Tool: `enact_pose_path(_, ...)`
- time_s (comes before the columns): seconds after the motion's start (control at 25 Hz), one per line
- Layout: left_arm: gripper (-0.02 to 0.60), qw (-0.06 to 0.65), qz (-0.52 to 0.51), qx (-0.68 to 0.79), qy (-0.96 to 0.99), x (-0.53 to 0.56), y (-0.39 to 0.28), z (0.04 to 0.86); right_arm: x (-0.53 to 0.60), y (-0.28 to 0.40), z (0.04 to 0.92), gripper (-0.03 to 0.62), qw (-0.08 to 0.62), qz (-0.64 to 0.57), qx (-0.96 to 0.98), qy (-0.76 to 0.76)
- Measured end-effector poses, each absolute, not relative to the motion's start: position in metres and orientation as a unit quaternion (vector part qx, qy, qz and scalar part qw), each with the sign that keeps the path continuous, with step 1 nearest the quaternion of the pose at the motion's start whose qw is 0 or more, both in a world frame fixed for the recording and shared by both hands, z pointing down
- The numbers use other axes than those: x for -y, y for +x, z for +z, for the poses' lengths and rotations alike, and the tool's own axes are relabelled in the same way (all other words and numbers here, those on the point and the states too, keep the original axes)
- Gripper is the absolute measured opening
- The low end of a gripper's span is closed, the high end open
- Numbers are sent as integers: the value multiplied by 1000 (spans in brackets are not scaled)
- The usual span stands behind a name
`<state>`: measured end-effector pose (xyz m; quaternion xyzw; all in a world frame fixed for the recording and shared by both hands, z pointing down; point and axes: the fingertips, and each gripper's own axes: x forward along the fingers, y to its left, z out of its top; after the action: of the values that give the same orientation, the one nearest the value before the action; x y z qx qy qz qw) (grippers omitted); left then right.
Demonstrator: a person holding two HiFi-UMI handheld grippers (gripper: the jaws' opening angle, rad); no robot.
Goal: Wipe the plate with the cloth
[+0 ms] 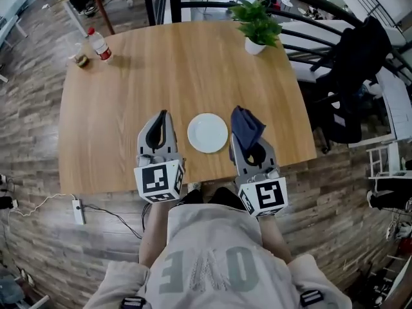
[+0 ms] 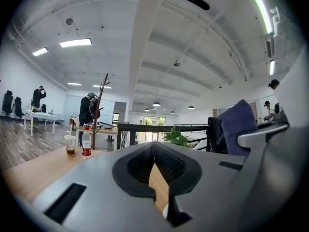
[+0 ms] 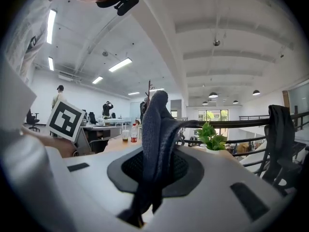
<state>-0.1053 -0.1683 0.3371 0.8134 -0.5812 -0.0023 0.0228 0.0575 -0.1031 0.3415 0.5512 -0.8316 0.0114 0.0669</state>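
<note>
Plate (image 1: 207,132) lies on bench (image 1: 122,102) near its front edge, between the grippers. Left gripper (image 1: 162,118) jaws closed, empty. Right gripper (image 3: 153,175) jaws clamp the bunched cloth (image 3: 155,124). Risk: the unsteadied plate skids off the edge under wiping pressure.

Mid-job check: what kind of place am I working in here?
Probably an open-plan office, perhaps on a mezzanine: white desks with office chairs, ceiling strip lights, and a black railing behind the wooden table.

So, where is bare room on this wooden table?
Bare: the middle, between the clear plastic bottle, the green potted plant and the round white plate. Crowded: the near edge, where the left gripper and right gripper flank the plate.
</note>
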Motion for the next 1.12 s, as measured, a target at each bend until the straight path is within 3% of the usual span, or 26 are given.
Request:
enact_pose_path(0.16, 6, 24, 12, 591, 806, 179, -103, 339, 124, 66, 347, 60, 74, 15, 843, 533)
enact_pose_path(0.52, 6, 160, 58, 611, 774, 192, -95, 403, 157, 77, 368, 60, 82, 43, 865, 493)
enact_pose_path(0.64, 8, 256, 70, 604, 752, 186, -92, 450, 160, 73, 367, 60, 76, 43, 873, 480)
enact_pose_path(0.68, 34, 306, 58, 588, 746, 184, -87, 464, 161, 74, 368, 60, 76, 43, 875, 477)
enact_pose_path(0.76, 154, 406, 29, 548, 731, 180, -76, 491, 163, 78, 372, 60, 81, 49, 875, 475)
enact_pose_path(0.84, 160, 470, 23, 523, 711, 174, -72, 514, 162, 83, 378, 60, 85, 59, 874, 475)
enact_pose_path(1.12, 158, 575, 55, 492, 651, 148, -69, 577, 158, 99, 389, 60, 96, 72, 865, 487)
